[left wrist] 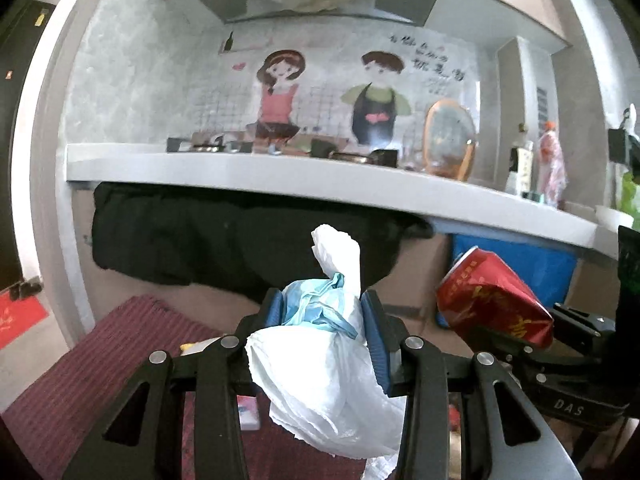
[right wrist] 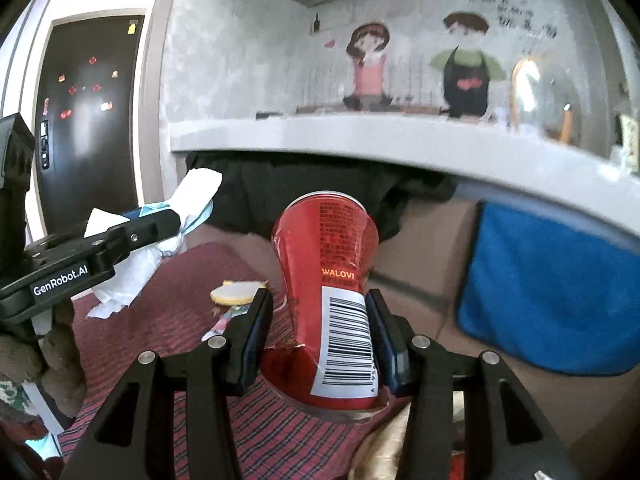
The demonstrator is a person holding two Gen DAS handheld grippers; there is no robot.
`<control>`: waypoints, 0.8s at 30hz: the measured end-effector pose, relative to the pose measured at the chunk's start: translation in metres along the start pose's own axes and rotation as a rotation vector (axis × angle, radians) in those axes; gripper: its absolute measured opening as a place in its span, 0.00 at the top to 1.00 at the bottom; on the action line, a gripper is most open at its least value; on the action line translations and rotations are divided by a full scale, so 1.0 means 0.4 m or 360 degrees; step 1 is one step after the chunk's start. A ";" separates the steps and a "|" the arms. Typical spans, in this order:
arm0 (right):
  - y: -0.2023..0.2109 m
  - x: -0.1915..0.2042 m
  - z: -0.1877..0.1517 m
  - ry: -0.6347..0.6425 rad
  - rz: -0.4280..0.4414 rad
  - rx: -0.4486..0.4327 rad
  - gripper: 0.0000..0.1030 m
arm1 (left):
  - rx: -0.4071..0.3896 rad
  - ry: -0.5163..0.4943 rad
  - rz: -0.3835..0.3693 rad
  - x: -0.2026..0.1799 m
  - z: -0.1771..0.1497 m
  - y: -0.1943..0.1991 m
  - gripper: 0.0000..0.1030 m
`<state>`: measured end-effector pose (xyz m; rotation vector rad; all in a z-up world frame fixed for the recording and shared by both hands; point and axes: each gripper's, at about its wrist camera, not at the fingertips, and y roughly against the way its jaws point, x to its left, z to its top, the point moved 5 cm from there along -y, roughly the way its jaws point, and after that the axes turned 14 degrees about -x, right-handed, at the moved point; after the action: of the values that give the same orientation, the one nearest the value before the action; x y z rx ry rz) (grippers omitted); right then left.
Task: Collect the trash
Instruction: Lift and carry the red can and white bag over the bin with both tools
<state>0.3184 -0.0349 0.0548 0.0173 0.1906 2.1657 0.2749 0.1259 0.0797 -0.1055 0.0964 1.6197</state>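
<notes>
A: We start with the wad (left wrist: 320,344): crumpled white tissue, thin and creased, with a pale blue, mask-like scrap bunched into its top. A twisted white tail sticks up from it. Where is it?

B: In the air, between the blue pads of our left gripper (left wrist: 326,320). The jaws stand about half closed and press into it from both sides, and the loose tissue billows out below them.

A: And the can (right wrist: 332,296)?

B: Red metal, glossy, dented and creased along its side, with a white barcode label and orange lettering. Our right gripper (right wrist: 320,332) clamps it near the crushed base, jaws wide because the can fills them. It stands tilted, rim away from us, lifted above the rug (right wrist: 168,320).

A: We see the rug as dark red, ribbed, with fine cross stripes.

B: A flat, pale yellow oval piece (right wrist: 236,293) and a strip of colourful wrapper (right wrist: 224,320) lie on it, just left of the can.

A: Beyond that?

B: A smooth white counter (left wrist: 280,170) curves across. Black cloth (left wrist: 200,240) hangs limp under it, with a blue cloth (right wrist: 552,292) beside that. On the grey wall behind there is a cartoon sticker (left wrist: 328,100) of two figures, and an oval, orange-framed mirror (left wrist: 450,140) stands on the counter.
</notes>
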 end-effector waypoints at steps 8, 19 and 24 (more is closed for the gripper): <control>0.119 -0.090 0.052 0.0047 -0.0134 -0.0081 0.57 | -0.0015 -0.0036 -0.0136 -0.176 -0.001 0.020 0.60; 0.200 -0.253 0.012 0.0028 -0.0331 -0.0046 0.57 | 0.0035 -0.0118 -0.0283 -0.379 -0.064 -0.027 0.60; 0.214 -0.314 -0.025 -0.0012 -0.0397 -0.0014 0.57 | 0.0093 -0.0113 -0.0337 -0.437 -0.115 -0.047 0.60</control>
<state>0.3185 -0.1869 0.0648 -0.0037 0.1694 1.9176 0.3030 -0.0522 0.0563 -0.0121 0.0753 1.4067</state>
